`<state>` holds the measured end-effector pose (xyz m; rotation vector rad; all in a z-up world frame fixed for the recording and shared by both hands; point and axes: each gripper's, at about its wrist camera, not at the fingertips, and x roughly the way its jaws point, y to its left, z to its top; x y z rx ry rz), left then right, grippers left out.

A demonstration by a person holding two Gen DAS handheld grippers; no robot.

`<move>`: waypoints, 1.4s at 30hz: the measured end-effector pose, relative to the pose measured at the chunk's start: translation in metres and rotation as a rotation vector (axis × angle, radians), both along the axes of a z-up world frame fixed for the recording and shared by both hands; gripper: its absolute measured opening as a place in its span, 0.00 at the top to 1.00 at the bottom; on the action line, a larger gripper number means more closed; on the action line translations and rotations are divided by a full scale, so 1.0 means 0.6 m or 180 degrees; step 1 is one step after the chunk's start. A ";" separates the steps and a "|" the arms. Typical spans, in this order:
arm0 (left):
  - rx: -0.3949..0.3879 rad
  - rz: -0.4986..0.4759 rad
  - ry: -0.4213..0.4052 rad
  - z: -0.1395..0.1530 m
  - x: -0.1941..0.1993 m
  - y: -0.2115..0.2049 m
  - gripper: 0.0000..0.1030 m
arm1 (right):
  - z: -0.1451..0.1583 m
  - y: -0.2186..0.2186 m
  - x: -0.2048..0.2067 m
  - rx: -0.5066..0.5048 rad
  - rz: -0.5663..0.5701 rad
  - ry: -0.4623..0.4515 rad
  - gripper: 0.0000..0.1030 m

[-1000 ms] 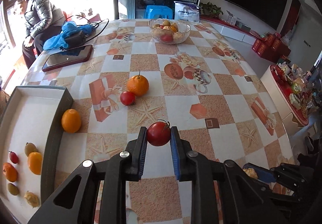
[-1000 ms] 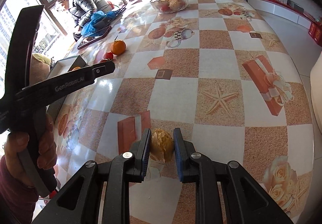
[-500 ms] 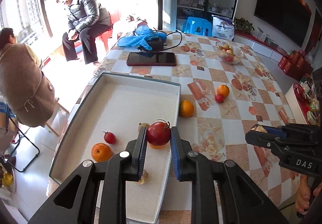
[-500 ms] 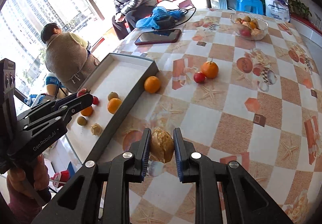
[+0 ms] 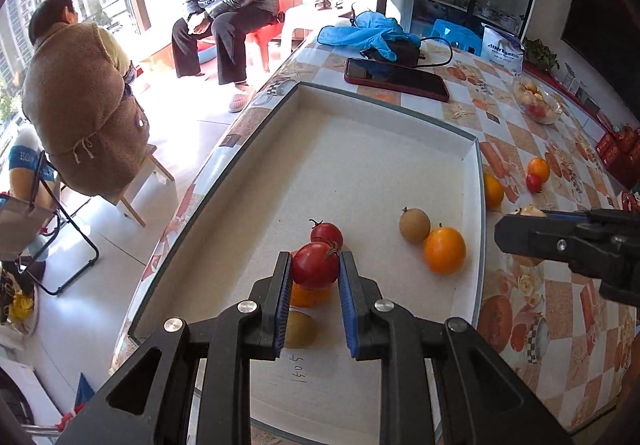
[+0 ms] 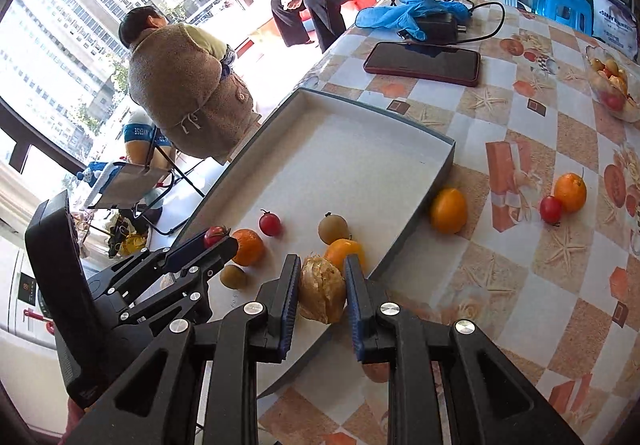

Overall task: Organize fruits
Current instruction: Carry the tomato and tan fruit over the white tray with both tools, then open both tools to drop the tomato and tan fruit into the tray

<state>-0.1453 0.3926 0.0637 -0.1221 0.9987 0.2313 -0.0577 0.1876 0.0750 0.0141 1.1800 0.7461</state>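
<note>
Left gripper point(image 5: 315, 269): clamped on tomato point(image 5: 315, 264), above tray point(image 5: 474, 181) near edge.
Right gripper point(image 6: 322, 284): pinching husked fruit point(image 6: 322, 289).
Technique: lower into bare floor, release gently.

Left gripper point(image 5: 314, 299) and right gripper point(image 6: 322, 301): matt black angular linkage arms are joined by round silver screws, and ribbed blue pads point(image 5: 283, 305) are fitted to the inner finger faces. A boxy black housing is carried behind the left gripper.
</note>
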 end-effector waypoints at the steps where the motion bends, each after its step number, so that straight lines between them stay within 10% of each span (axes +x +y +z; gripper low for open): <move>1: -0.0007 0.0005 0.0008 -0.004 -0.002 0.002 0.76 | -0.005 0.008 0.000 -0.0014 0.0023 0.0012 0.77; 22: 0.0077 0.0006 0.0024 -0.018 -0.001 -0.001 0.74 | -0.036 0.063 -0.018 -0.0288 0.0210 -0.0148 0.77; 24: 0.0088 0.0005 0.0025 -0.020 -0.001 -0.004 0.69 | -0.036 0.065 -0.018 -0.0293 0.0232 -0.0163 0.77; 26: 0.0141 0.0031 0.0016 -0.020 -0.004 -0.006 0.45 | -0.037 0.068 -0.017 -0.0297 0.0238 -0.0151 0.77; 29: 0.0210 0.0038 -0.0062 -0.015 -0.009 -0.010 0.24 | -0.039 0.067 -0.014 -0.0300 0.0216 -0.0137 0.55; 31: 0.0227 0.0024 -0.0092 -0.011 -0.012 -0.012 0.23 | -0.033 0.063 -0.016 -0.0267 0.0196 -0.0233 0.15; 42: 0.0059 -0.0116 -0.0279 0.019 -0.009 -0.055 0.22 | -0.019 -0.047 0.028 -0.0367 -0.0345 -0.0428 0.12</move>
